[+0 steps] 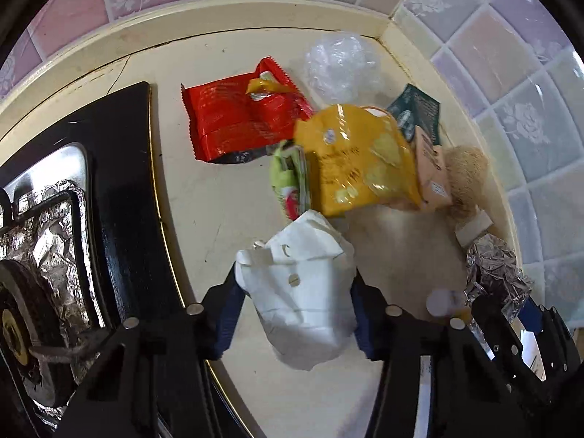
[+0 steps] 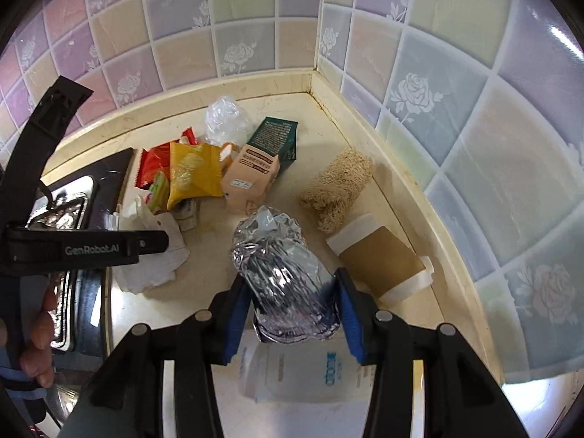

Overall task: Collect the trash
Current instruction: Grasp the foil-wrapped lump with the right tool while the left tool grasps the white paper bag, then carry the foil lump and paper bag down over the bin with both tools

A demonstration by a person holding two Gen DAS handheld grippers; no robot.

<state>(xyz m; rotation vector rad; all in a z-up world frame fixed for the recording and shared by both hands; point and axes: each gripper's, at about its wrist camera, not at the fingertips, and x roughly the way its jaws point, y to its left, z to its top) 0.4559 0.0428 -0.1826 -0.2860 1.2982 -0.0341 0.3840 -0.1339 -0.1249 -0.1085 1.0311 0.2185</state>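
My left gripper [image 1: 295, 286] is shut on a crumpled white paper [image 1: 306, 292], with a blue pad pressing each side of it just above the cream counter [image 1: 204, 211]. My right gripper [image 2: 290, 286] is shut on a wad of silver foil [image 2: 281, 266]; the same foil [image 1: 496, 273] shows at the right of the left wrist view. Beyond lies a pile of trash: a red wrapper [image 1: 233, 120], a yellow snack bag [image 1: 354, 160], a green wrapper [image 1: 286, 179], a clear plastic bag [image 1: 339, 62], a dark green carton [image 2: 275, 135] and a beige carton [image 2: 248, 179].
A black stove [image 1: 120, 200] with a foil-lined burner borders the counter on the left. A loofah [image 2: 339, 186] and a brown paper cup [image 2: 379, 255] lie along the tiled right wall [image 2: 474, 127]. A white pouch [image 2: 303, 368] lies under the right gripper. A hand [image 2: 40, 332] holds the left gripper.
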